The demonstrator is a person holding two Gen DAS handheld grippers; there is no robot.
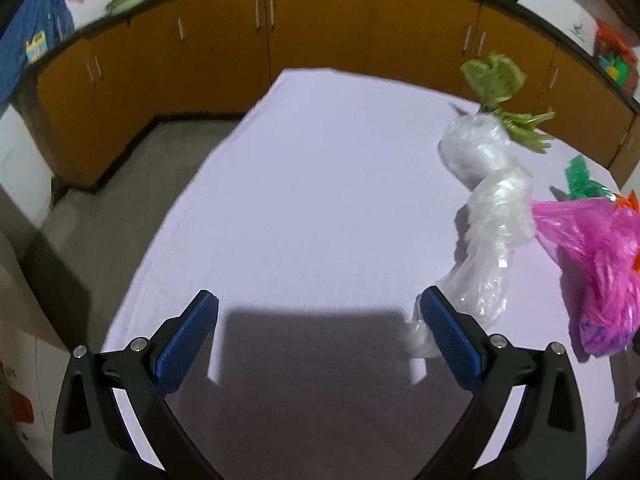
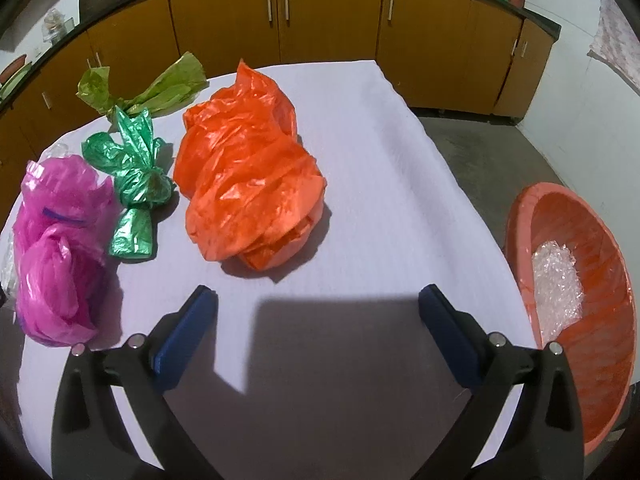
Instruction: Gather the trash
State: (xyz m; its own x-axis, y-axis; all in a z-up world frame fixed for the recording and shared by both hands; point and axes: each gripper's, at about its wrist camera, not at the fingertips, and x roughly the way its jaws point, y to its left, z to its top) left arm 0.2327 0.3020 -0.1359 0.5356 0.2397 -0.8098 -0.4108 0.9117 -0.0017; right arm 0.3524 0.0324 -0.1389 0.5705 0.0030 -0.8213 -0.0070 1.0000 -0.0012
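Both grippers hung over the white-clothed worktop with nothing in them. The left gripper had its blue fingers spread wide and released, and the right gripper stood just the same, splayed and empty. Off the right edge of the worktop sat an orange basin with a wad of clear plastic already lying in it, so I took that for the place the trash was going. Of what was left, the crumpled orange bag lay straight ahead of the right gripper and a little to its left, its long axis running away from the fingers toward the cabinets. Left of it sat the knotted green bag, then the pink bag near the worktop's left edge, with an olive-green bag farther back. On the left gripper's side a long clear bag stretched away from its right finger, the near end just beside that finger; whether they touched I could not tell. I judged the right hand nearer the orange bag, needing only a short reach forward before swinging right to the basin.
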